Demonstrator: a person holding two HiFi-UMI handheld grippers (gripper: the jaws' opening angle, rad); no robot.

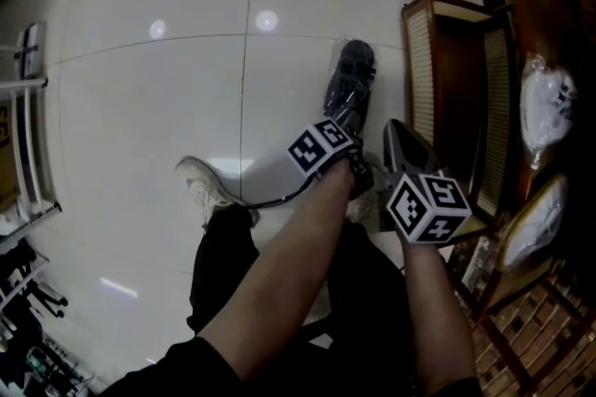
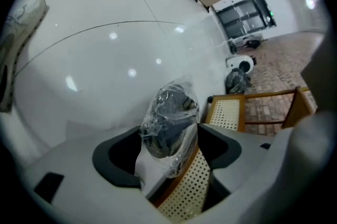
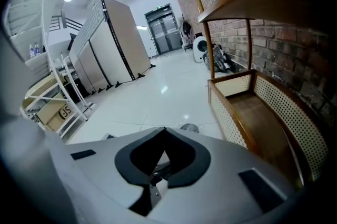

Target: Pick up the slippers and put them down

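A dark slipper in a clear plastic bag [image 1: 352,74] lies on the white tiled floor just left of the wooden shoe rack [image 1: 466,88]. My left gripper [image 1: 352,120] points down at its near end. In the left gripper view the bagged slipper [image 2: 168,118] sits between the jaws of the left gripper [image 2: 168,134], which stand wide with a gap on each side, so the pads do not press on it. My right gripper [image 1: 400,142] hovers beside the rack's near corner. In its own view the right gripper [image 3: 164,131] has its tips together with nothing between them.
The rack's cane side panels [image 3: 231,112] stand close to the right. White bagged items [image 1: 545,106] lie on its upper shelves. The person's white sneaker [image 1: 205,185] is on the floor at the left. A metal shelf unit [image 1: 28,134] stands at far left.
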